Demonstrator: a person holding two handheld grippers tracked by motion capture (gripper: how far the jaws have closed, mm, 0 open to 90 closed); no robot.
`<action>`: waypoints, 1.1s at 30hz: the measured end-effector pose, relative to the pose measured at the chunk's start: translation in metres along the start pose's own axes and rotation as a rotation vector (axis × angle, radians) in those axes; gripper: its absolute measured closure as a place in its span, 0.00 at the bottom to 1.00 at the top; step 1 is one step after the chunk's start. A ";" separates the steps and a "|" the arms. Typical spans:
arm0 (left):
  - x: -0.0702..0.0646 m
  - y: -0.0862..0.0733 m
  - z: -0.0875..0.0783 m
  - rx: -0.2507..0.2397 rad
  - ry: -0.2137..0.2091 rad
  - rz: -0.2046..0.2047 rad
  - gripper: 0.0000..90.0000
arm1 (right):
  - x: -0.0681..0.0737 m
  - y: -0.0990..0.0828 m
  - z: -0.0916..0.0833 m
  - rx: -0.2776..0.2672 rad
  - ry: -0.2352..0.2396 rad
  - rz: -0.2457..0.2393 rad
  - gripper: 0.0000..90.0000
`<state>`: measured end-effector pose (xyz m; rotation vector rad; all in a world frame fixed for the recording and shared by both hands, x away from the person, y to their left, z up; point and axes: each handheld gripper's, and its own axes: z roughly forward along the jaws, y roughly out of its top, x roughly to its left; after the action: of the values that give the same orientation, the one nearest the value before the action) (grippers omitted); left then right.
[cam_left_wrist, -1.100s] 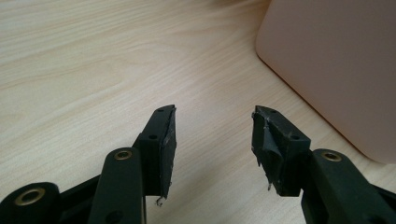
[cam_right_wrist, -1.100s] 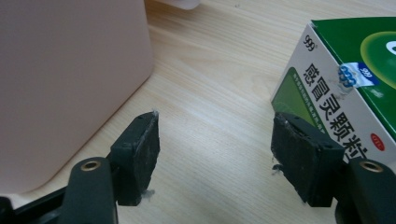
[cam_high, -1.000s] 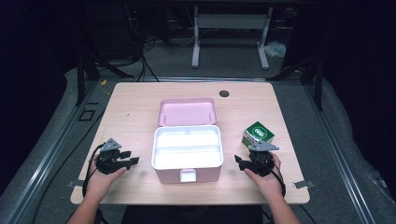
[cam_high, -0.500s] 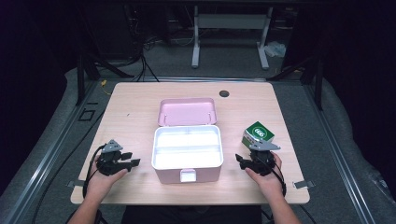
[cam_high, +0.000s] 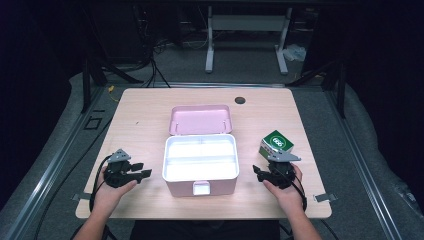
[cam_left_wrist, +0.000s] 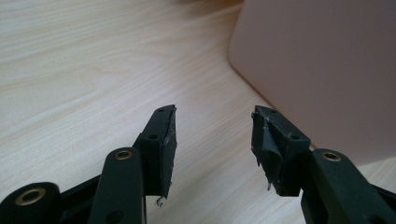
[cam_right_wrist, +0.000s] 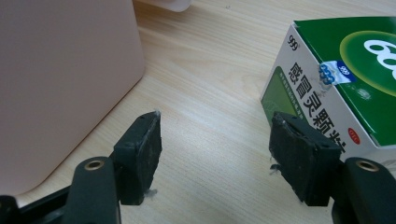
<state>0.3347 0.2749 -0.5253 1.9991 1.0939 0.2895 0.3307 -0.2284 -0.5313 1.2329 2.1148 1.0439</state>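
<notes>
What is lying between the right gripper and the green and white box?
Nothing: only bare table separates the open right gripper from the green and white box, as the right gripper view shows.

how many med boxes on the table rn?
1. The green-and-white medicine box sits right of the open pink case, just ahead of the right gripper. None visible inside the case.
</notes>
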 end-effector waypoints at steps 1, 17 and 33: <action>0.000 0.001 -0.001 -0.004 0.001 -0.008 0.56 | 0.000 0.000 0.000 0.002 0.002 0.000 0.38; -0.007 0.036 -0.014 -0.016 -0.017 0.011 0.56 | -0.001 0.000 -0.004 -0.010 -0.012 0.023 0.38; -0.028 0.076 -0.025 -0.015 -0.048 0.109 0.57 | -0.001 0.000 -0.005 -0.009 -0.011 0.016 0.39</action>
<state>0.3496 0.2449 -0.4477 2.0451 0.9520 0.3036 0.3277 -0.2311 -0.5282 1.2507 2.0930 1.0496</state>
